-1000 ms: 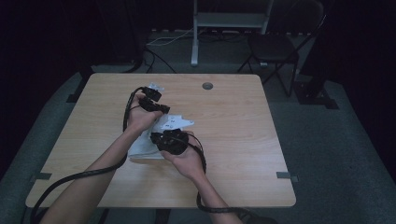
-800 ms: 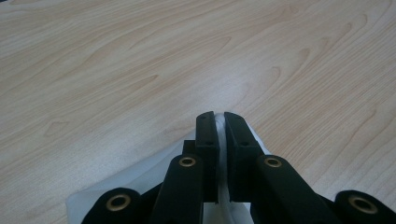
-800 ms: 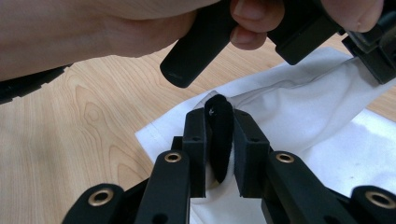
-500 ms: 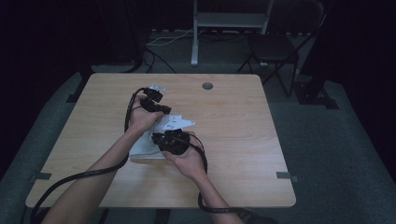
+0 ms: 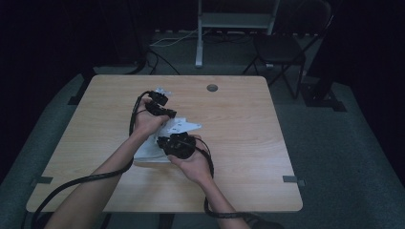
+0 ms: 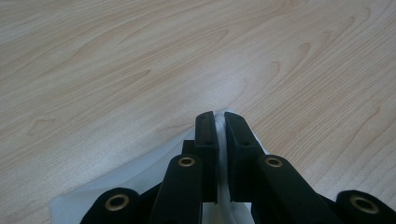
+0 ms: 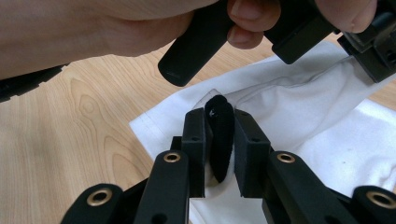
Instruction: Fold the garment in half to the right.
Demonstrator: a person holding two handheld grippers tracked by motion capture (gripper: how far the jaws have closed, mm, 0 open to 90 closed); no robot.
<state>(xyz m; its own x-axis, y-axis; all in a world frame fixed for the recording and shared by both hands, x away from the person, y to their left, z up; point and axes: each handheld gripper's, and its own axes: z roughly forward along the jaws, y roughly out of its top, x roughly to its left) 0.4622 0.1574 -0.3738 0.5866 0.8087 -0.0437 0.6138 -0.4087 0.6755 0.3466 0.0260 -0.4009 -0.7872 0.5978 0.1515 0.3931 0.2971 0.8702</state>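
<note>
Item: white cloth [image 5: 152, 145], mid-table, partly bunched. Your left gripper [image 6: 219, 122] had closed on its edge; your right gripper [image 7: 219, 140] pinched a black strip [image 7: 220, 135] over it. Folding remained unfinished.

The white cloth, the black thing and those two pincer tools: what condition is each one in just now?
Cloth: white, rumpled, lying on the table, one edge pinched up.
Left gripper: shut on the cloth's edge, just above the wood.
Right gripper: shut on a black strap, over the cloth.
Black strap: upright between the jaws, its top end poking out.
Left hand: wrapped round its gripper's handle.
</note>
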